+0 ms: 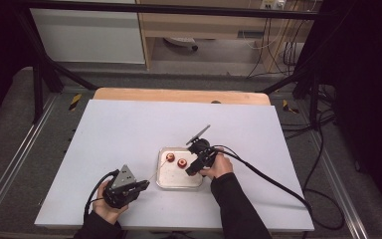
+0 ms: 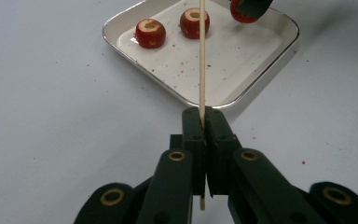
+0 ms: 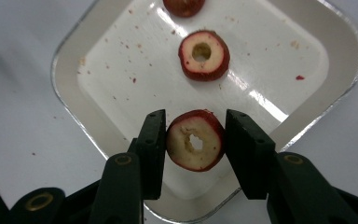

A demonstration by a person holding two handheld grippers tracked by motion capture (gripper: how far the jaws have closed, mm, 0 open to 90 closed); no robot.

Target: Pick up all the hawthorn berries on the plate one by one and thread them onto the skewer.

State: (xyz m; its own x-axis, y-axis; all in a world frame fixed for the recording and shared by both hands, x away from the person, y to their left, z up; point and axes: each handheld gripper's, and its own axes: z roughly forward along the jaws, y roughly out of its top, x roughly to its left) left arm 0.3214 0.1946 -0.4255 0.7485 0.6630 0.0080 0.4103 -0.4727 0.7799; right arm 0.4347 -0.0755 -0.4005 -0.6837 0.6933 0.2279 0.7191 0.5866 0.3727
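Observation:
A thin wooden skewer (image 2: 202,60) is pinched between the jaws of my left gripper (image 2: 204,114) and points toward a square metal tray (image 2: 168,91). The left gripper (image 1: 144,185) sits at the near left of the tray (image 1: 179,186). Two cored red fruits (image 2: 150,32) (image 2: 194,22) lie in the tray. My right gripper (image 3: 196,135) is over the tray's near corner, its jaws pressed on both sides of a third cored red fruit (image 3: 193,156), hole facing the camera. This fruit (image 2: 240,14) shows at the top of the left gripper view. The right gripper (image 1: 191,170) is at the tray's right side.
The tray stands on a white table sheet (image 1: 119,129) with red crumbs scattered on it. A wooden table edge (image 1: 179,94) runs along the back. Black cables (image 1: 273,181) trail off to the right. A black frame bar crosses the top of the high view.

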